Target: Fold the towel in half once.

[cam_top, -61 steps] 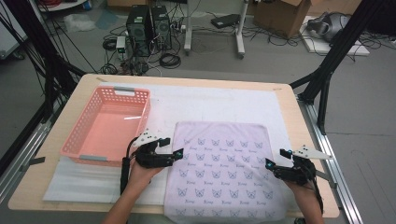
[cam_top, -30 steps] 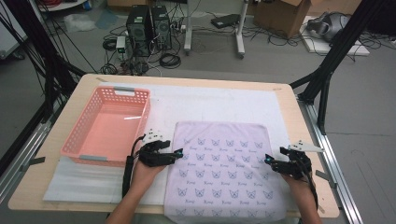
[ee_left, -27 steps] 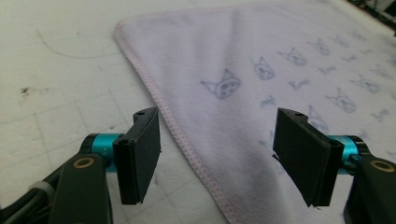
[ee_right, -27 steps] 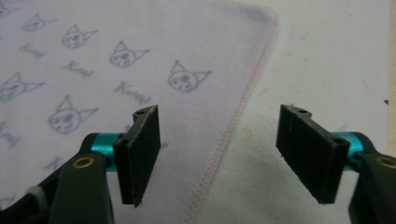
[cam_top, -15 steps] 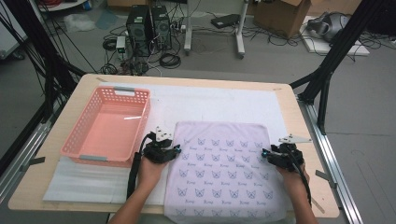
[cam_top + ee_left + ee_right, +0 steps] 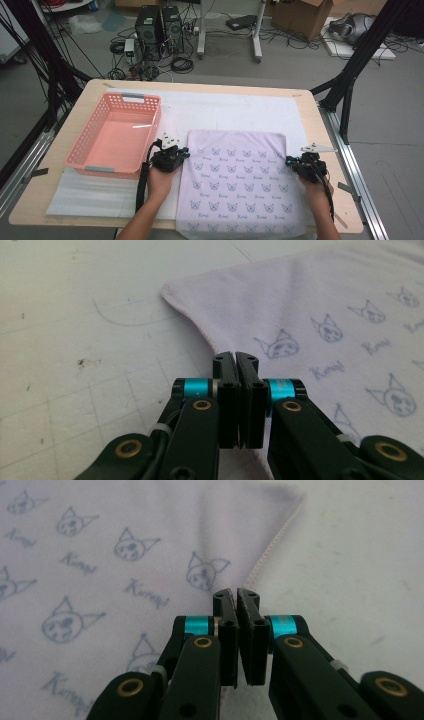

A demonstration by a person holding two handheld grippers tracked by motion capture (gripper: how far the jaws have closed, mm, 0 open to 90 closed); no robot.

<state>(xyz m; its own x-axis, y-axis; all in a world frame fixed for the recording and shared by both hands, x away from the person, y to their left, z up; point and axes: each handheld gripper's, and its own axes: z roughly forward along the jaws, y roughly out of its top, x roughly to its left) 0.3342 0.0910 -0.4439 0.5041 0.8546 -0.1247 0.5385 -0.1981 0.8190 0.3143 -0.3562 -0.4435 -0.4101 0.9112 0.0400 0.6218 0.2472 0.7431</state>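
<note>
A lilac cloth [image 6: 241,182] printed with small cat faces lies spread flat on the white table mat [image 6: 225,110]. The left gripper [image 6: 186,152] sits at the cloth's left edge, a little short of the far left corner; the right gripper [image 6: 288,162] sits at the right edge, likewise a little short of the far right corner. Each is held low over the table by a hand coming in from the near side.

In the left gripper view, the left gripper [image 6: 235,356] has its jaws brought together, having just been closing, with the cloth's hem [image 6: 197,325] running in between the pads; the far corner of the cloth lies just ahead and to the left of the tips.

In the right gripper view, the right gripper [image 6: 235,592] also has its jaws pressed together after just closing, pinching the stitched hem [image 6: 272,547], which runs up and to the right from the tips toward the corner.

A pink plastic basket [image 6: 85,162] stands just to the left of the left gripper, touching neither it nor the cloth.
</note>
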